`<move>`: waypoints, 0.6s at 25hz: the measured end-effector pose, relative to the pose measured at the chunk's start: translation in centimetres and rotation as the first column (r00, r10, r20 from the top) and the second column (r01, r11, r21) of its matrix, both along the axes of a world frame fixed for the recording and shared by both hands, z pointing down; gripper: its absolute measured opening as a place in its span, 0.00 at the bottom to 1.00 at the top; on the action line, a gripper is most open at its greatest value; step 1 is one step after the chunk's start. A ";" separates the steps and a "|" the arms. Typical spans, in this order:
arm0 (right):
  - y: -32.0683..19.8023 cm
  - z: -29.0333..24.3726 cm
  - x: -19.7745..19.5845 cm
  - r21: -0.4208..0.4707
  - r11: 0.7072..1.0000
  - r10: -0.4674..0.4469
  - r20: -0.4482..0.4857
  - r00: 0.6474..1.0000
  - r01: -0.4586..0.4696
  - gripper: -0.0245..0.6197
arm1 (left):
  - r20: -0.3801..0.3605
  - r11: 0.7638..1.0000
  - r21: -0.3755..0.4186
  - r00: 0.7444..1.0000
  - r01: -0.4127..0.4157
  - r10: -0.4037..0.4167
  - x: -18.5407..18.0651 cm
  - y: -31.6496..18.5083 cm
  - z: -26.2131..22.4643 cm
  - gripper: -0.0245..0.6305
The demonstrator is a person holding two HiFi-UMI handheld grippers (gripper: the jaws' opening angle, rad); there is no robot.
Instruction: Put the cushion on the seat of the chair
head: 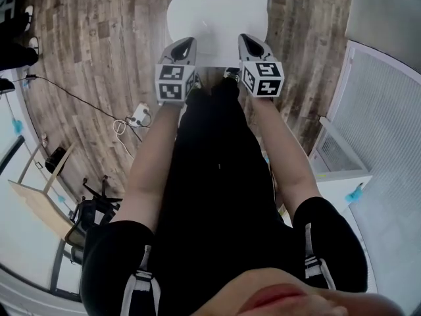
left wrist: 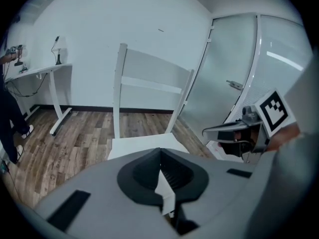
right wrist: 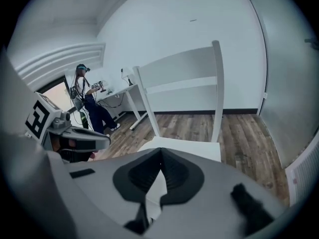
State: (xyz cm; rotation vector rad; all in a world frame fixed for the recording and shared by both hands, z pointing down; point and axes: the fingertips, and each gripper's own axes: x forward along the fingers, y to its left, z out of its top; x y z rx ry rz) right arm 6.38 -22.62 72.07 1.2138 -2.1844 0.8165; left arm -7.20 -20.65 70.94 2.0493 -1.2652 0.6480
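A white chair stands on the wood floor, its slatted back (left wrist: 149,78) (right wrist: 182,71) toward the wall. Its seat (head: 217,18) looks white and flat, with rounded corners. I cannot tell a white cushion from the seat itself. In the head view, my left gripper (head: 186,43) and right gripper (head: 250,40) hover side by side over the seat's near edge, pointing at it. In each gripper view the dark pads meet along a line, the left gripper (left wrist: 160,153) and the right gripper (right wrist: 161,153) both shut with nothing between them. The seat (left wrist: 144,146) (right wrist: 184,146) shows just beyond the tips.
A power strip with its cable (head: 139,115) lies on the floor to the left. A white desk (left wrist: 45,71) stands at the wall, and a person (right wrist: 92,106) is beside it. A frosted glass door (left wrist: 239,73) and a low white unit (head: 335,153) are to the right.
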 end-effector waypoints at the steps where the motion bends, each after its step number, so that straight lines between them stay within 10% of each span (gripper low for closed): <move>1: 0.4 -1.4 -0.3 0.005 1.000 -0.007 0.008 1.000 0.007 0.06 | -0.004 1.000 0.008 1.000 -0.006 0.006 0.0 0.1 -1.2 0.06; 15: 3.1 -24.1 -2.4 0.190 0.972 -0.156 0.077 0.985 0.139 0.06 | -0.077 0.983 0.160 0.991 -0.095 0.109 1.4 2.2 -21.8 0.05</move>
